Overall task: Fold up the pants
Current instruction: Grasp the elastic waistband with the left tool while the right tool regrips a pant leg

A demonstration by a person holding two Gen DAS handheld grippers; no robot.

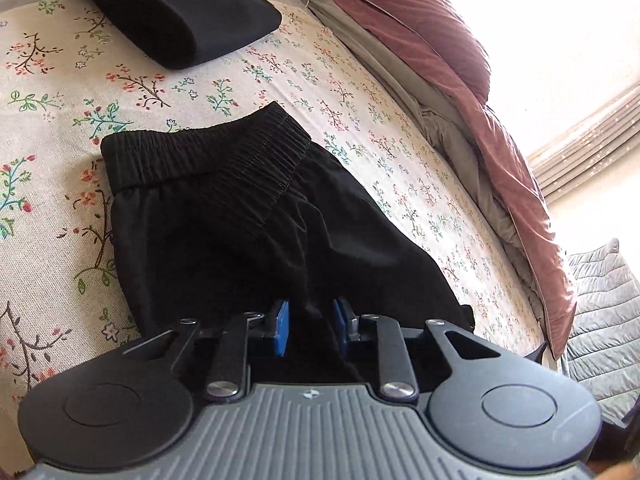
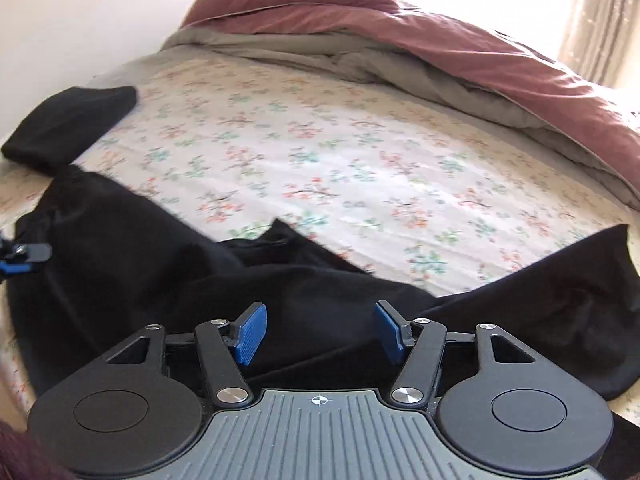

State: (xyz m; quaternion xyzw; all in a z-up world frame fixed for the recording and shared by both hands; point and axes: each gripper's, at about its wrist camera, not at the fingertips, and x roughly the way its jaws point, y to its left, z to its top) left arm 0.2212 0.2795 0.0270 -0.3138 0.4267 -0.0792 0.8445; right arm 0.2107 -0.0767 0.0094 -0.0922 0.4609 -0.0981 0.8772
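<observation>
Black pants (image 1: 224,216) lie on the floral bedsheet (image 1: 360,92), with their elastic waistband (image 1: 208,148) at the far end. My left gripper (image 1: 312,324) sits low over the pants. A ridge of the cloth rises between its blue pads (image 1: 282,328), whose inner faces still show, so the jaws stand narrowly open. In the right wrist view the pants (image 2: 160,280) spread across the near bed, one leg (image 2: 560,300) running off right. My right gripper (image 2: 320,332) hovers over them, wide open and holding nothing. The left gripper (image 2: 20,258) shows at that view's left edge.
A folded black garment (image 1: 172,12) rests at the far left of the bed, also the folded black garment (image 2: 68,124) in the right view. A maroon and grey duvet (image 1: 460,80) is bunched along the far side under a bright window (image 1: 580,40). A grey quilted cover (image 1: 600,320) lies beyond the bed.
</observation>
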